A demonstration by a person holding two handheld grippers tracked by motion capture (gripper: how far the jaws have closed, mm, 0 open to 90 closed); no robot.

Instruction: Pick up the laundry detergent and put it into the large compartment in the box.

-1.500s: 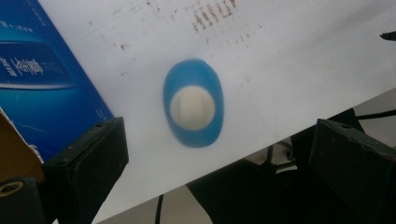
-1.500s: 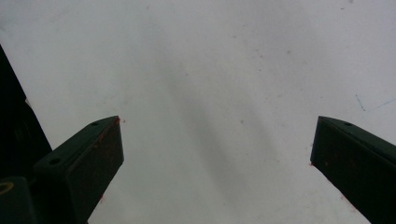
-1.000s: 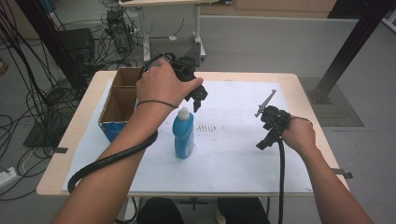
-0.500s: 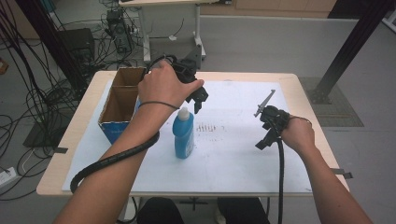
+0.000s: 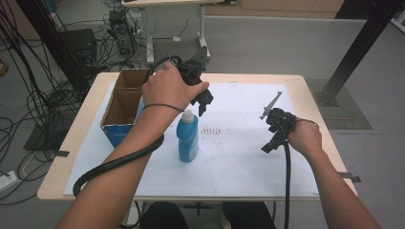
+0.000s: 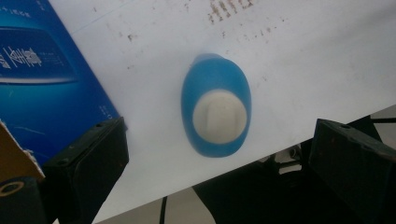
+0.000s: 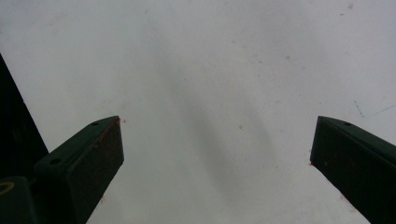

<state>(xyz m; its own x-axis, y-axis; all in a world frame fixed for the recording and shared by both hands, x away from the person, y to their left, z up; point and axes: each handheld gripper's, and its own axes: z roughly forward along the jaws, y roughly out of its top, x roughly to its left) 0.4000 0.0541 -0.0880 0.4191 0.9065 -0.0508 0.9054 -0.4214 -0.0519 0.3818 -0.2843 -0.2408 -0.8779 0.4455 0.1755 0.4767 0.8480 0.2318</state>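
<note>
Left gripper (image 5: pixel 203 101) slightly shifted above upright blue bottle (image 5: pixel 187 136) w/ white cap.

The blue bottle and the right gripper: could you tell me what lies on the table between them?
Between the blue bottle and the right gripper, the high view shows bare white sheet, marked with a small patch of dark smudges beside the bottle.

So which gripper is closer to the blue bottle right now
Left. The left gripper hovers open just above the blue bottle, while the right gripper sits far off to its right, over bare white paper.
</note>
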